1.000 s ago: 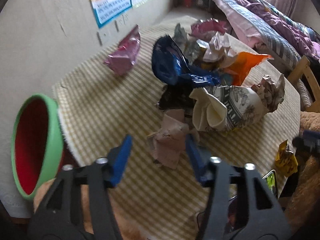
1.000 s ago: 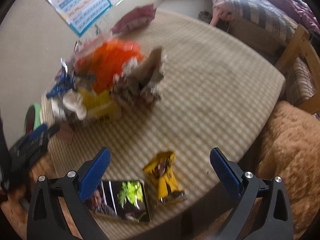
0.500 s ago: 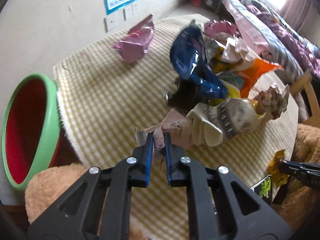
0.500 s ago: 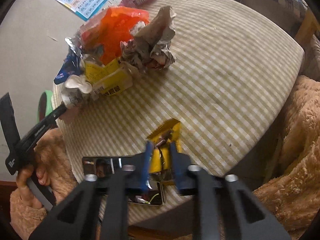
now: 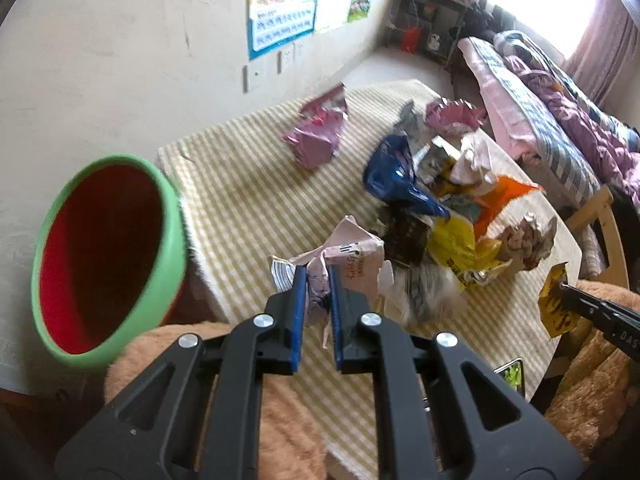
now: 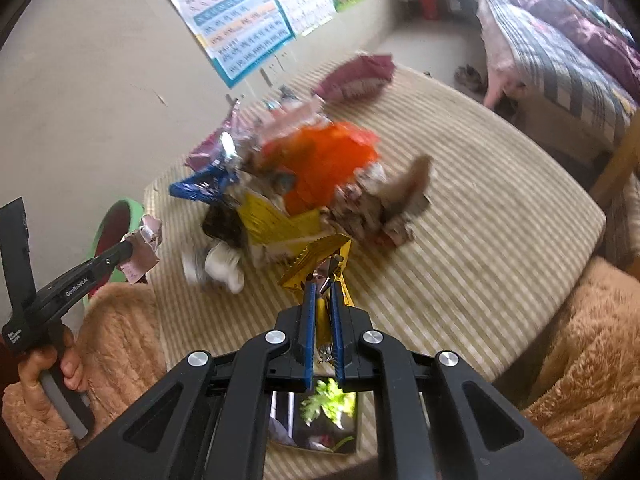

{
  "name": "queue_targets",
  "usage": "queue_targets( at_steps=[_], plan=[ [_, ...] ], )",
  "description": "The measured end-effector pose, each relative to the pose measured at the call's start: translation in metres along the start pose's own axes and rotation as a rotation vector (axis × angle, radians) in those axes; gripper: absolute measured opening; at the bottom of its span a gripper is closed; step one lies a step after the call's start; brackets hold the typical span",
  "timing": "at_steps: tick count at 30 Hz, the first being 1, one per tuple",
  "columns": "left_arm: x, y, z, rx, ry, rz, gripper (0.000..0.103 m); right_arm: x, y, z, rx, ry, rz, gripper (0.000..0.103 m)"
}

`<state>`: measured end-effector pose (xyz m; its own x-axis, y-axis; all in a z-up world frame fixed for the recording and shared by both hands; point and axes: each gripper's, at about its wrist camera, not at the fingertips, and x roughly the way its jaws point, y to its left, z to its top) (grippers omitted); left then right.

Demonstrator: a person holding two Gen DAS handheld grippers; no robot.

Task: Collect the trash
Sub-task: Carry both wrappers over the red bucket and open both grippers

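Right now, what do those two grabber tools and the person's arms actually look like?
Each gripper, left and right, is black plastic with blue fingers, silver bolts and triangular cut-outs. White lettering marks the left one's side. The person's hand wears a fuzzy tan sleeve.

Left gripper (image 5: 317, 280): its blue fingers squeeze a pink paper scrap (image 5: 344, 264).
Bin (image 5: 108, 256): green, red inside, to the gripper's left.
Trash pile (image 5: 440, 208): ahead, to the right.
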<state>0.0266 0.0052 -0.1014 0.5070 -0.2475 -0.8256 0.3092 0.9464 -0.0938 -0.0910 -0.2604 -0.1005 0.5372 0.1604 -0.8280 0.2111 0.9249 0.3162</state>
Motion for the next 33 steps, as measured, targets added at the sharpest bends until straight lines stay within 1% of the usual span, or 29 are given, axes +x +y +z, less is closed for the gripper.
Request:
queue_targets(
  at_steps=[4,8,10,13,17,19,24,30,33],
  plan=[
    [-0.015,0.02,0.005,-0.046,-0.041,0.036,0.011,-0.004,0.017,0.007,-0.034,-0.033,0.025,0.007],
    [-0.031,0.045,0.01,-0.073,-0.099,0.117,0.011,0.002,0.046,0.021,-0.091,-0.044,0.059,0.007],
    [-0.036,0.058,0.01,-0.092,-0.112,0.149,0.011,0.003,0.063,0.029,-0.12,-0.054,0.084,0.007],
    [-0.04,0.08,0.007,-0.135,-0.116,0.184,0.011,0.005,0.09,0.04,-0.178,-0.07,0.122,0.007],
    [-0.044,0.105,0.0,-0.168,-0.121,0.229,0.011,0.009,0.123,0.051,-0.239,-0.068,0.169,0.008],
    [-0.045,0.115,-0.003,-0.188,-0.121,0.239,0.011,0.015,0.142,0.057,-0.275,-0.061,0.192,0.008],
    [-0.043,0.146,-0.013,-0.254,-0.12,0.26,0.011,0.041,0.19,0.064,-0.334,-0.004,0.268,0.008],
    [-0.041,0.18,-0.022,-0.324,-0.107,0.291,0.011,0.083,0.246,0.069,-0.363,0.089,0.367,0.008],
    [-0.041,0.191,-0.025,-0.341,-0.109,0.316,0.011,0.101,0.27,0.071,-0.37,0.13,0.415,0.009]
  ],
)
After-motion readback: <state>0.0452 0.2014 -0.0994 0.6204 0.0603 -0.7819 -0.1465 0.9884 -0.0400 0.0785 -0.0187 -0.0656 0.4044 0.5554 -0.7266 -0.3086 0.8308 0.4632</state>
